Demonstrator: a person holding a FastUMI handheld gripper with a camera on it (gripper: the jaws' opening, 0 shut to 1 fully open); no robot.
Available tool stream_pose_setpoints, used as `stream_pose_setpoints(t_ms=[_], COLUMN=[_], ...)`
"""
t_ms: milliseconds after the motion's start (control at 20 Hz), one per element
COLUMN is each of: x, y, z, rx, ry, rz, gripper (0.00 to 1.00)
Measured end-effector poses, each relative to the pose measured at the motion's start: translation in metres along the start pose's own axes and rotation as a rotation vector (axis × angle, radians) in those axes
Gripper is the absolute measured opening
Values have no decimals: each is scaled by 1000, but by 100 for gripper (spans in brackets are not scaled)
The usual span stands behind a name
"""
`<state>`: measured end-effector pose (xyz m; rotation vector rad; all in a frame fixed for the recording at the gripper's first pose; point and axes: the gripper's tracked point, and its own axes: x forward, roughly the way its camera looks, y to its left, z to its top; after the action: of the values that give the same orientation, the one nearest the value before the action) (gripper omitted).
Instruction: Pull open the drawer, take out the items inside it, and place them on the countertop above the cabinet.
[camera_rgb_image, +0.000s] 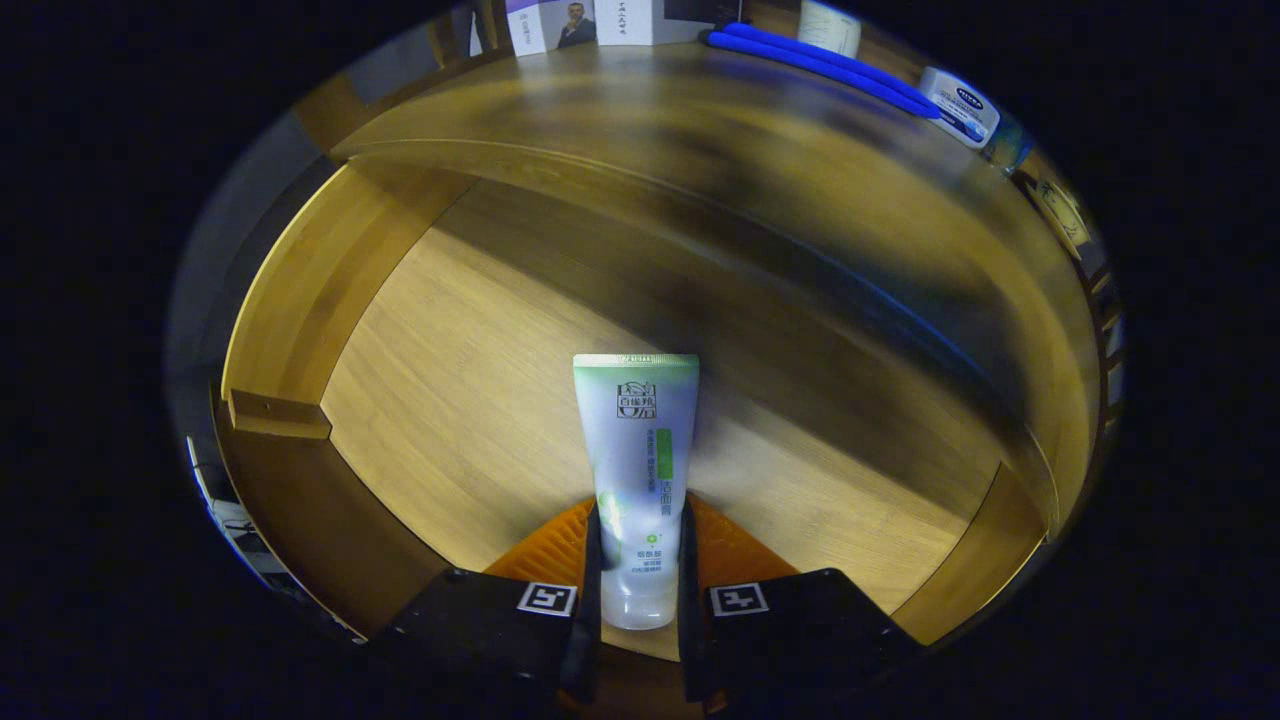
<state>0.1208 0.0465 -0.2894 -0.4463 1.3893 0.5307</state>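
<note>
The gripper (640, 590) pinches a tube (636, 470) above the open drawer (470, 380), apparently lifted clear.

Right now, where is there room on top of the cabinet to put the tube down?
The gripper is shut on the tube over the open drawer. The countertop is bare along its near edge and middle. It is crowded at the back: boxes, a blue bar and a white jar.

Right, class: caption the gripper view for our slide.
Gripper shut on a white-green tube, held over the open wooden drawer.
</note>
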Motion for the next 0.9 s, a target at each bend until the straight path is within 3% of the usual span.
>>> stream_pose_setpoints(t_ms=[300,500,900], x=[-51,-81,-151], y=[7,23,26], z=[3,-9,13], rx=[-58,-85,-48], ry=[-131,-163,-346], rz=[6,71,105], gripper=[34,34,34])
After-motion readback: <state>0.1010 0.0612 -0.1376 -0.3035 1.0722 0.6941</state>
